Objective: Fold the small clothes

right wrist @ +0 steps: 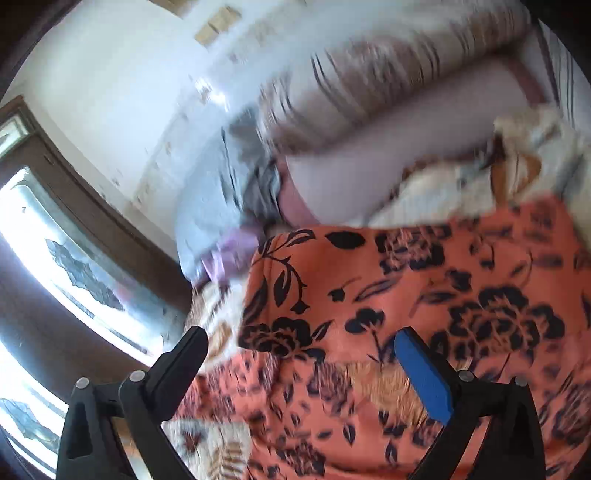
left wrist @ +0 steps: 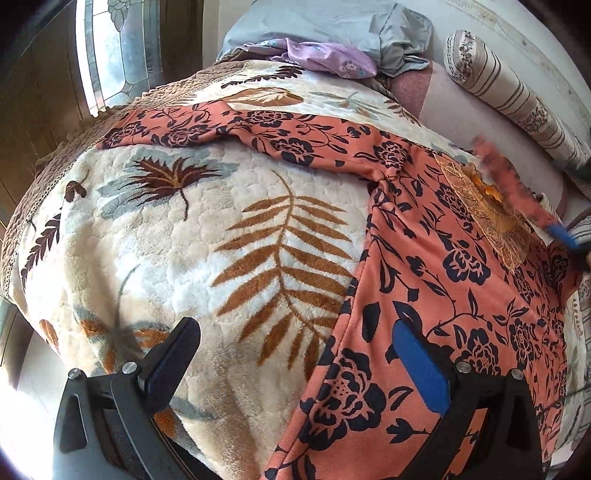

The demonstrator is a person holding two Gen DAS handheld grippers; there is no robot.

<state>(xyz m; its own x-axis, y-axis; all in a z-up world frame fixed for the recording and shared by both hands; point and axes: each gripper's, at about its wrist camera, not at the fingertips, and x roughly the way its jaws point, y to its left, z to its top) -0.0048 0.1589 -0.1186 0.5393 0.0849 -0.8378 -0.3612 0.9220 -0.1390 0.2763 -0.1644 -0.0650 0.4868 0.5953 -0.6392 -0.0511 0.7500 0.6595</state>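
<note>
The garment (left wrist: 436, 295), salmon with dark floral print, lies spread on the blanket (left wrist: 177, 236) covering the bed; one sleeve (left wrist: 236, 129) extends flat to the left across the blanket; a lace patch (left wrist: 484, 210) sits at the neck area.

Left gripper (left wrist: 295, 347): fingers spread wide, nothing between them; it hovers over the garment's near edge, the blue-padded finger (left wrist: 421, 365) above the fabric, the other above the blanket.

Right gripper (right wrist: 301, 352): fingers apart, released; in the right wrist view, a folded-over portion of the garment (right wrist: 406, 280) lies directly ahead of it; this view is motion-blurred, so contact with the cloth cannot be determined. In the left wrist view, a blue pad (left wrist: 567, 238) appears at the right edge beside a blurred raised strip of the garment.

Beyond the garment: a striped bolster (left wrist: 517, 99), grey bedding (left wrist: 332, 26) and a lilac cloth (left wrist: 328, 57) at the far end of the bed; a glazed door (left wrist: 110, 51) at left.
</note>
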